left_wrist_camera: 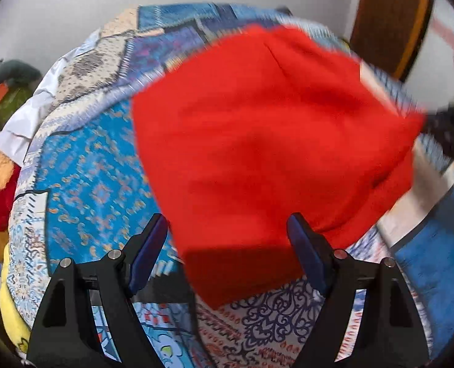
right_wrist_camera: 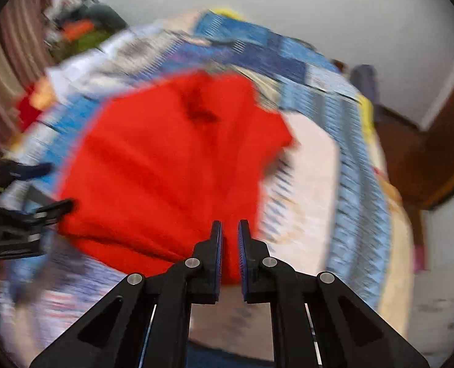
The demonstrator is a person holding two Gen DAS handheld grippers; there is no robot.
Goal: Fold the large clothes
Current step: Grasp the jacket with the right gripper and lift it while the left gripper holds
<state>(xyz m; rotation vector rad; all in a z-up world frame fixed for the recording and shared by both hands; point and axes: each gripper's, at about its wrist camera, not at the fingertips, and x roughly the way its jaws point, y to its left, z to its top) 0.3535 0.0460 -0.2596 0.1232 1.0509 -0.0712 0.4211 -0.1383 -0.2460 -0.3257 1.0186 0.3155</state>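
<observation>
A large red garment (left_wrist_camera: 266,141) lies spread on a bed with a blue patterned bedspread (left_wrist_camera: 82,184). My left gripper (left_wrist_camera: 227,233) is open, its jaws wide apart over the garment's near edge, nothing between them. In the right wrist view the red garment (right_wrist_camera: 165,168) fills the middle. My right gripper (right_wrist_camera: 230,233) has its jaws nearly closed, a narrow gap left, with the garment's near edge right at the tips; both views are blurred. The left gripper (right_wrist_camera: 55,207) shows at the garment's left edge in the right wrist view.
A pile of other clothes (left_wrist_camera: 3,165) in red, yellow and green sits at the bed's left side. A brown wooden door (left_wrist_camera: 389,15) stands at the back right. A white wall (right_wrist_camera: 318,15) is behind the bed.
</observation>
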